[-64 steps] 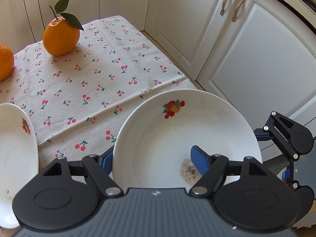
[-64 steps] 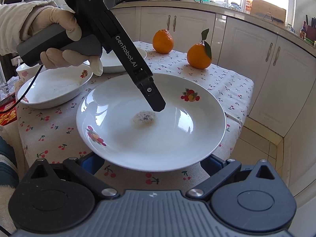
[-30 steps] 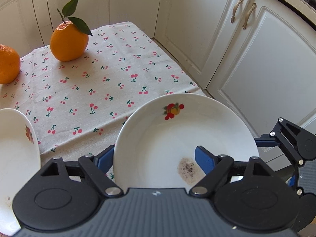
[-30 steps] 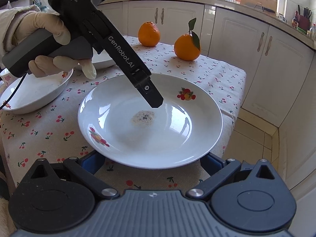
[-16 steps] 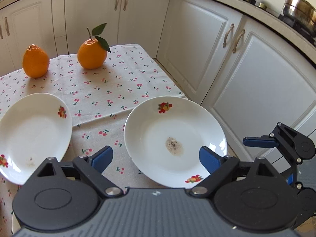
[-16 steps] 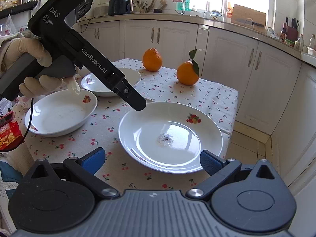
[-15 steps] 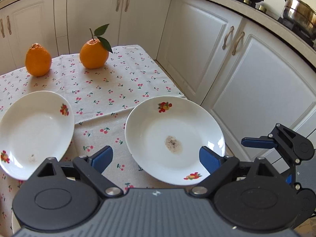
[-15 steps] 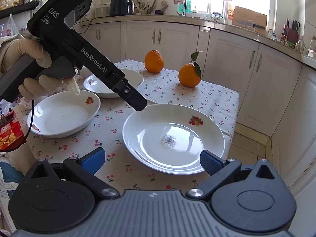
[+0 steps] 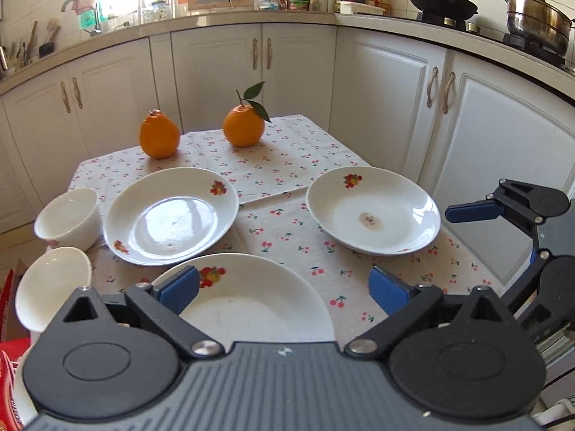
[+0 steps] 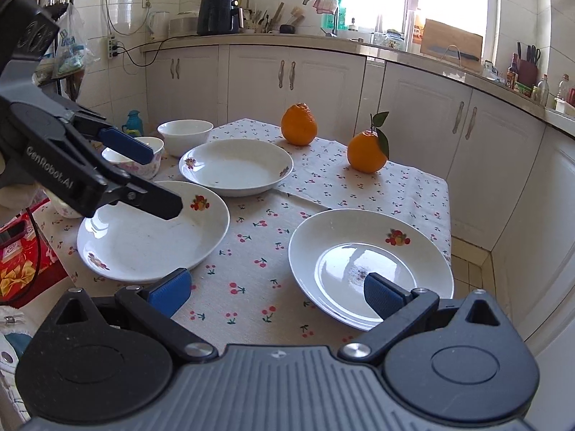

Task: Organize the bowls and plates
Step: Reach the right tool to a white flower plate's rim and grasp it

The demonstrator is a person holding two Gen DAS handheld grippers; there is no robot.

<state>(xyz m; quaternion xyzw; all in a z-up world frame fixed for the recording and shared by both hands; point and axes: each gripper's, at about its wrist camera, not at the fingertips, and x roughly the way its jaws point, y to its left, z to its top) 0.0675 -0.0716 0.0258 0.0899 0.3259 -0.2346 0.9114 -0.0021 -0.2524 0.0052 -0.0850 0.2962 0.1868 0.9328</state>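
Both tools hung empty above three separate plates, nothing yet stacked.

Our left tool (image 9: 284,287) and right tool (image 10: 275,292) each stood wide open and held nothing. We counted three shallow white ceramic plates with fruit motifs on the cherry-print cloth tabletop (image 10: 359,186): a near-left plate (image 10: 152,230), a far plate (image 10: 235,167) and a speckled plate at the right edge (image 10: 370,262). We also counted three small white bowls (image 10: 185,136) at the far left and two oranges (image 10: 299,124). We judged the speckled plate the riskiest, since it sat close to the cloth's edge and a careless nudge could push it over, and a thin glazed rim could slip from a pinch.
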